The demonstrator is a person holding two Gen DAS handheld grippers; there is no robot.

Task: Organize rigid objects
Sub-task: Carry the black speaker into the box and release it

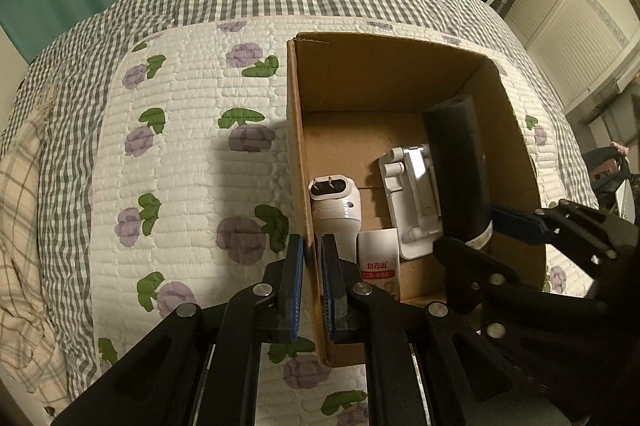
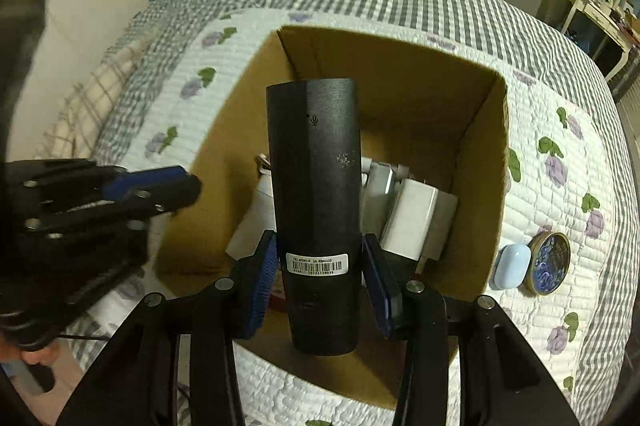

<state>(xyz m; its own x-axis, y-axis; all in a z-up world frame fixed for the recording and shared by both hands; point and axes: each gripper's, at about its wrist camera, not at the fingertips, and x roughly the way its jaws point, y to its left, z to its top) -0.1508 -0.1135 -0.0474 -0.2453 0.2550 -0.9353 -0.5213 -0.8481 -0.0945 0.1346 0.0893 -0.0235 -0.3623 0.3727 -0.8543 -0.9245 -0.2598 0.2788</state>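
Note:
An open cardboard box (image 1: 384, 77) stands on a flowered quilt. My left gripper (image 1: 312, 254) is shut on the box's left wall, one pad outside and one inside. Inside the box lie a white plug-in device (image 1: 338, 205), a white tube with a red label (image 1: 378, 266) and a white folding stand (image 1: 416, 193). My right gripper (image 2: 320, 266) is shut on a black remote (image 2: 314, 185), gripped near its barcode label and pointing away over the box (image 2: 400, 73). In the left wrist view the remote (image 1: 456, 169) hangs above the box's right side, held by the right gripper (image 1: 476, 234).
On the quilt (image 2: 560, 185) right of the box sit a pale blue case (image 2: 514, 266) and a round dark tin (image 2: 550, 262). The left gripper (image 2: 172, 185) shows at the box's left wall. Green curtains, suitcases and a dressing table stand beyond the bed.

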